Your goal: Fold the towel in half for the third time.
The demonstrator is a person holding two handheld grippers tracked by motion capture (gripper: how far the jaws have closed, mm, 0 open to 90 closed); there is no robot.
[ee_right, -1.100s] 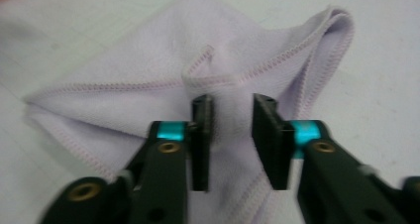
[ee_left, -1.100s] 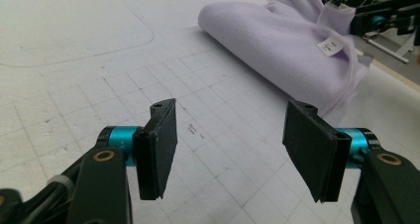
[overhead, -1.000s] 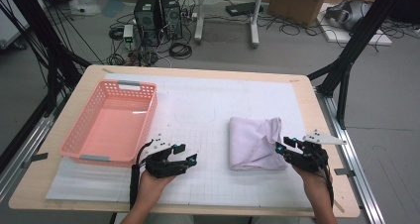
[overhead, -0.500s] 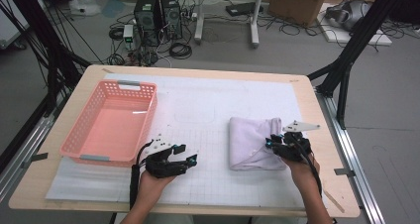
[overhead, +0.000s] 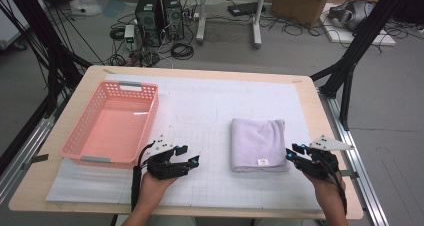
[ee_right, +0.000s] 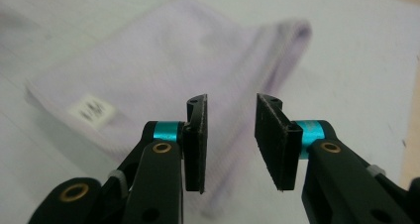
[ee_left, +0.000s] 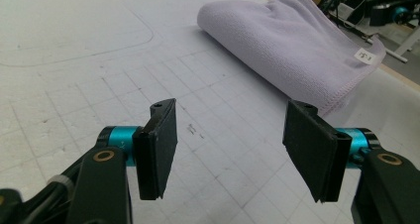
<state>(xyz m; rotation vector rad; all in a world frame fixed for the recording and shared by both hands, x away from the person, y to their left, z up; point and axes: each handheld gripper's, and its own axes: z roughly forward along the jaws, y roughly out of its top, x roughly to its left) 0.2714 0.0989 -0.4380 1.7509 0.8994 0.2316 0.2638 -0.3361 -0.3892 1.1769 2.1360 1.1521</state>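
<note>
A folded lilac towel point(overhead: 259, 143) with a small white label lies flat on the white gridded mat point(overhead: 200, 101), right of the middle. My right gripper point(overhead: 292, 152) is just off the towel's near right corner, pointing at it. In the right gripper view its jaws point(ee_right: 230, 135) stand a little apart with nothing between them, and the towel point(ee_right: 148, 70) lies close ahead. My left gripper point(overhead: 190, 154) rests near the mat's front, left of the towel. Its jaws point(ee_left: 228, 135) are wide open over bare mat, with the towel point(ee_left: 297, 45) farther off to the upper right.
A pink plastic basket point(overhead: 131, 86) with nothing in it stands at the left of the table, close behind my left hand. The table's right edge point(overhead: 325, 131) runs just beside my right gripper. Bare mat stretches behind the towel and between the hands.
The towel was rumpled and raised at its right side with my right gripper on it. Now it lies flat and folded, and the right gripper has drawn back toward the near right. The left gripper stayed put.
</note>
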